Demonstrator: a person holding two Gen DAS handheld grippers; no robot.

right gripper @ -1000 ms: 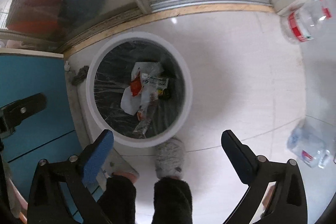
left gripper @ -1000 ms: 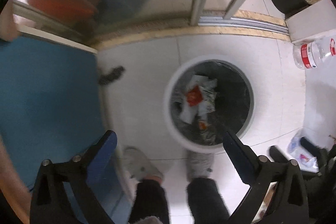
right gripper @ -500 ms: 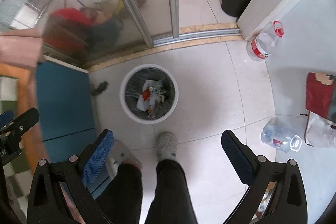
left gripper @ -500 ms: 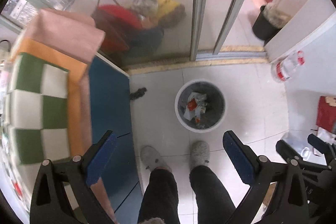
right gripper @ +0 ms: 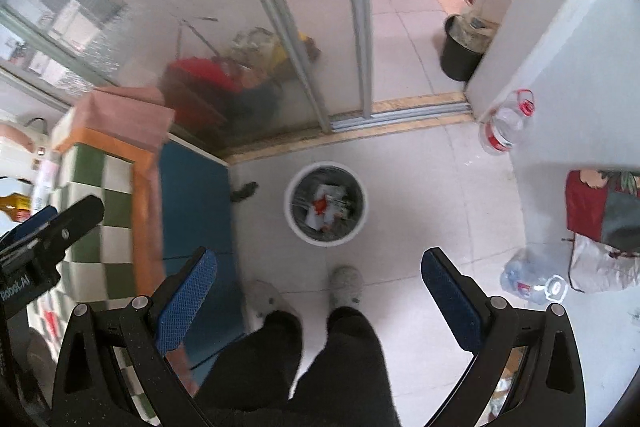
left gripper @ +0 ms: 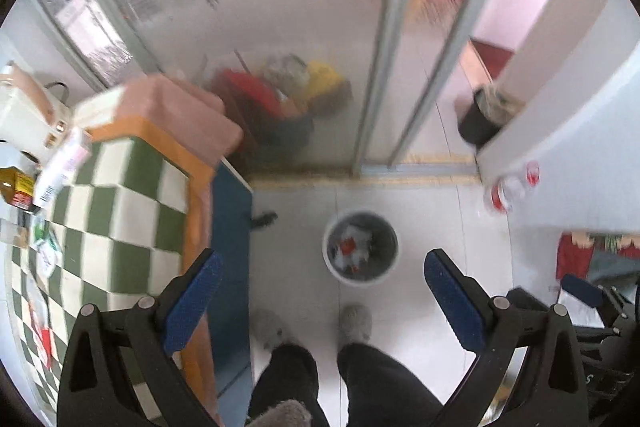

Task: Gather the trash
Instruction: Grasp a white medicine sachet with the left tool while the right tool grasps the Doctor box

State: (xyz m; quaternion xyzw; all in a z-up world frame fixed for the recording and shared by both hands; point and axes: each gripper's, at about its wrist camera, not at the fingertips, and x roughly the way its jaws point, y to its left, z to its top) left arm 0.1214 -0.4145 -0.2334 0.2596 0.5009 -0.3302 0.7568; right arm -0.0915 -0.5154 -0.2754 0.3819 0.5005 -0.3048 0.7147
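Note:
A white round trash bin [left gripper: 361, 253] with a dark liner stands on the tiled floor far below; it also shows in the right wrist view [right gripper: 326, 203]. Crumpled wrappers [right gripper: 325, 206] lie inside it. My left gripper [left gripper: 322, 297] is open and empty, high above the floor. My right gripper [right gripper: 318, 293] is open and empty too, at about the same height. Small wrappers [left gripper: 46, 253] lie on the green-and-white checkered tablecloth [left gripper: 116, 203] at the left. The left gripper's body [right gripper: 44, 233] shows at the left of the right wrist view.
A blue cabinet side [right gripper: 194, 199] stands left of the bin. Glass sliding doors [right gripper: 280, 27] are behind it. Clear plastic bottles [right gripper: 506, 125] [right gripper: 534, 277] and a red bag [right gripper: 600, 211] are by the right wall. The person's legs and slippers [right gripper: 346, 285] are below the grippers.
Both grippers have risen far above the bin, which now looks much smaller. The table top with the checkered cloth has come into view at the left. Both jaws stayed open.

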